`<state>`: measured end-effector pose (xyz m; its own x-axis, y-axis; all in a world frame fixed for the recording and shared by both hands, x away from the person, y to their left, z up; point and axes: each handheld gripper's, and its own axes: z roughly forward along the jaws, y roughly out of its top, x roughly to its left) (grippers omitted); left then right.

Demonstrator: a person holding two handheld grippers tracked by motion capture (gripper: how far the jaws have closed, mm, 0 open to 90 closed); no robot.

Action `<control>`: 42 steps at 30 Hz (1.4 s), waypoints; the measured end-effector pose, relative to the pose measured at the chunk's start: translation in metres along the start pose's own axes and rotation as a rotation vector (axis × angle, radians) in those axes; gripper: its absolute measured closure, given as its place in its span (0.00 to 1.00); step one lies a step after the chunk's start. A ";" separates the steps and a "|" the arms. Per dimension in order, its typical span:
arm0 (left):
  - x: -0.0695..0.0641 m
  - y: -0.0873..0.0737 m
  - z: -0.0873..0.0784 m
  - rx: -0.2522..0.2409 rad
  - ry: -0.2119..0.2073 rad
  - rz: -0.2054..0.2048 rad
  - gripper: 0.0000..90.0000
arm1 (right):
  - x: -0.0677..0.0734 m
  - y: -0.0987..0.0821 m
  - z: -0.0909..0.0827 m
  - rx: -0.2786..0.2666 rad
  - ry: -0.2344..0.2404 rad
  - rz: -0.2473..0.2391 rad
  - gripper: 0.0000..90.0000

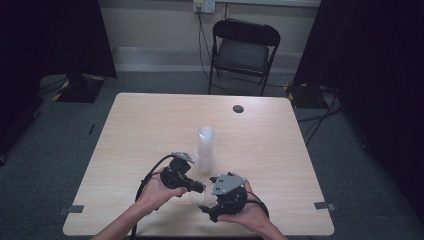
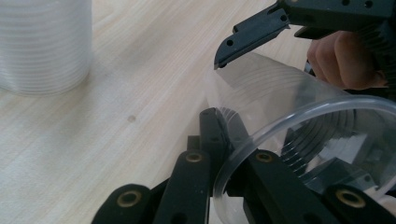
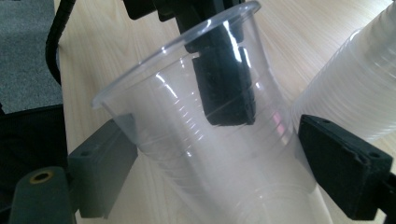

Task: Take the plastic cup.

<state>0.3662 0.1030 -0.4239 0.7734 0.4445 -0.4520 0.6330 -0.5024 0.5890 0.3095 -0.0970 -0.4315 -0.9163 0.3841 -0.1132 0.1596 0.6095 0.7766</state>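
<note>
Clear plastic cup (image 3: pixel 205 140), thin and see-through, was lying on its side in the air just above the pale wooden surface (image 1: pixel 150 130), close to the person's edge and between the two hands. The left gripper (image 2: pixel 219 135) had its fingers pressed together on the cup's rim, one finger (image 3: pixel 224 88) inside the cup and one outside. The right gripper (image 3: pixel 215 172) had its fingers spread wide, one on each side of the cup's body; its left finger (image 3: pixel 107 163) looked to be touching the wall, while the other stood just beside it.

I think the cup could get squashed or cracked, because it was so thin and the pinch was only on its rim. It could also slip and fall if the left fingers let go before the right ones closed. The tall stack of clear plastic cups (image 1: pixel 205 150) stood near, and a bump from a hand could knock it over.

The left hand (image 1: pixel 157 192) came in from the bottom and pointed its gripper to the right. The right hand (image 1: pixel 245 215) held its gripper from below, pointing it toward the left one.
</note>
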 end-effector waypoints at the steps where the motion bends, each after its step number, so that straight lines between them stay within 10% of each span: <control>1: 0.000 0.000 0.001 0.005 -0.001 0.000 1.00 | 0.000 0.000 0.000 0.003 -0.001 -0.003 0.14; 14: -0.009 0.005 0.008 0.045 -0.008 0.024 1.00 | 0.002 -0.003 0.009 0.039 -0.016 -0.040 0.18; 42: -0.002 0.005 0.022 0.093 -0.014 -0.074 0.98 | 0.011 0.003 0.003 -0.050 -0.053 -0.088 0.32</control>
<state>0.3685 0.0832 -0.4347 0.7241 0.4730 -0.5019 0.6886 -0.5356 0.4888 0.3005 -0.0894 -0.4324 -0.9049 0.3681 -0.2138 0.0599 0.6074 0.7921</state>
